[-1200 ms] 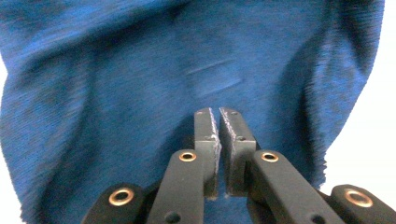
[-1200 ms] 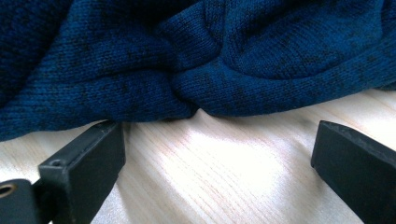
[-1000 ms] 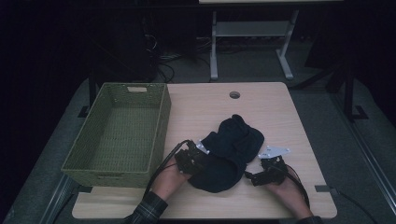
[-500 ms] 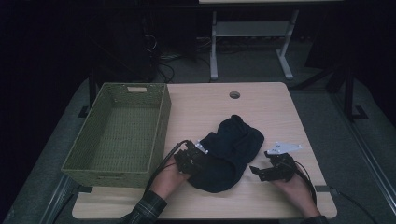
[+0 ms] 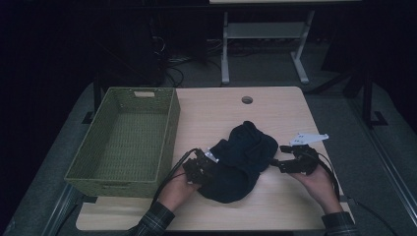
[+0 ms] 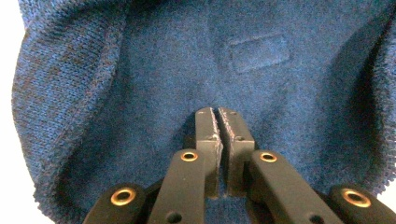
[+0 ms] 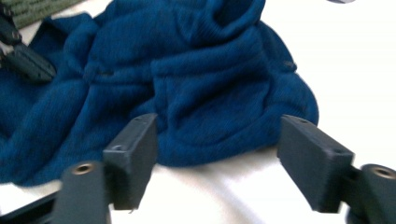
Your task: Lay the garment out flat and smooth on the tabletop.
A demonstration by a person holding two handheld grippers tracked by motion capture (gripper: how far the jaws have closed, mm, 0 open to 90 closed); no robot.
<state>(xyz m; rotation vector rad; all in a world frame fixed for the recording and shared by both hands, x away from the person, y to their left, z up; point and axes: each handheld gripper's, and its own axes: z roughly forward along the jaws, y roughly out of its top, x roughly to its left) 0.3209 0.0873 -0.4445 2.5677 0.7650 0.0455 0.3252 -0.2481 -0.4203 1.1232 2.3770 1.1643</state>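
While both hands work at the near edge, notes run largest to smallest.

Table (image 5: 216, 113): pale wood top with a round cable hole near the far edge; dark floor all around.

Basket (image 5: 169, 132): green woven, rectangular, on the left part of the table, a handle slot in its far wall; it stands just left of the left hand.

Sweater (image 5: 243, 157): dark blue knit, bunched in a heap at the near middle of the table, between the two grippers. In the left gripper view (image 6: 140, 70) the knit spreads across the frame, with a sewn rectangular patch showing. In the right gripper view (image 7: 210, 84) it lies in loose folds on the table.

Right gripper (image 5: 278, 164): held at the sweater's right edge, pointing left toward it; grey three-cornered plate on top. Its fingers (image 7: 133, 156) stand apart, having just been closing, with the heap's edge ahead of them and bare table below; no cloth pressed.

Left gripper (image 5: 209, 174): at the sweater's near-left edge. Its fingers (image 6: 208, 135) are pressed together, pinching the blue knit.
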